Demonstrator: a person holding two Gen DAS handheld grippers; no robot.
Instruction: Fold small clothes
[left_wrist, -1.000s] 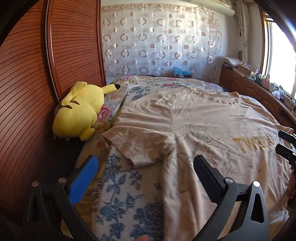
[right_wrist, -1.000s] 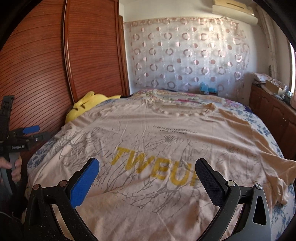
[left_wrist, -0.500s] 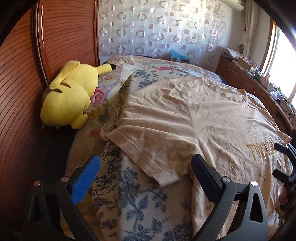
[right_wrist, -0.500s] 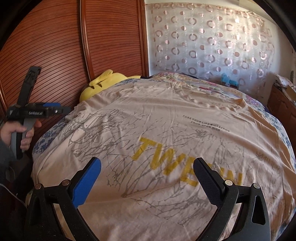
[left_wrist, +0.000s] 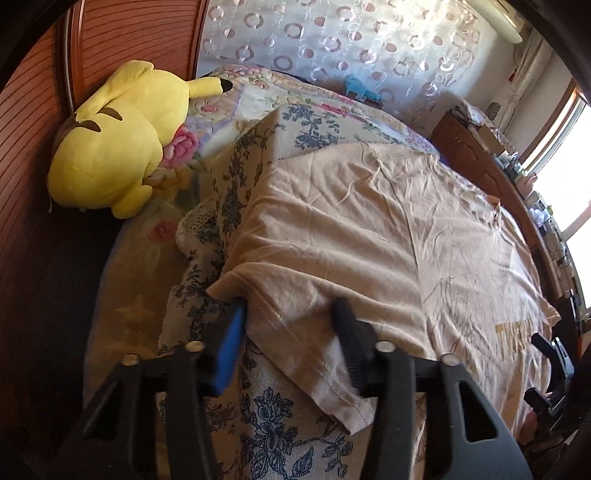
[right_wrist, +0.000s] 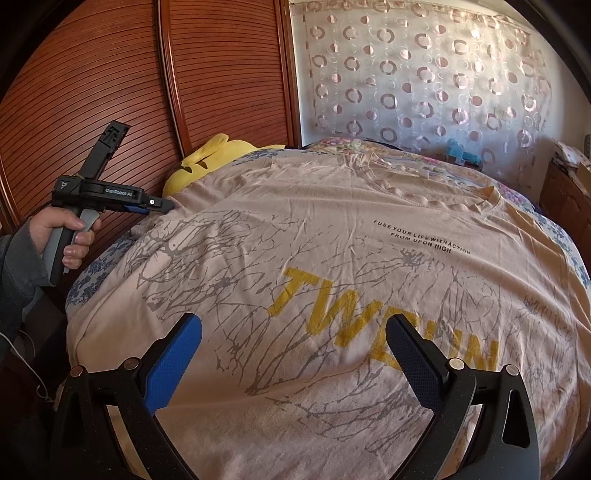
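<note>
A: Beige T-shirt (right_wrist: 332, 258) spread flat, front up, across the bed (left_wrist: 280, 435). Yellow "TWE…" lettering directly ahead of the right gripper (right_wrist: 295, 354), small black print line beyond that, collar at the far end.

B: Right gripper state?

A: Released. Blue pad on its left finger, black pad on its right, spread wide, hovering just above the shirt's lower front. Nothing between the pads.

B: Left gripper (left_wrist: 288, 332)?

A: Jaws just been closing; short sleeve (left_wrist: 295, 325) between them. Blue pad against the sleeve's left edge, black finger against the fabric on the other side, cloth bunched up between. Read as clenched on the sleeve. Hem stitching of the sleeve hanging below the fingertips, over the blue floral sheet.

B: Confirmed from the other camera?

A: Partly. Seen from the right wrist, well off to the far left: a hand (right_wrist: 62, 236) in a grey cuff around the grey handle, black nose of the tool touching the shirt's shoulder edge. Pads themselves not resolvable there.

B: Surroundings?

A: Yellow Pikachu plush (left_wrist: 114, 140) beyond and left of the left gripper, lying against the reddish slatted wardrobe doors (right_wrist: 147, 85). Sheer curtain with ring pattern (right_wrist: 424, 74) behind the far end of the bed. Wooden unit and bright window far to the right.
</note>
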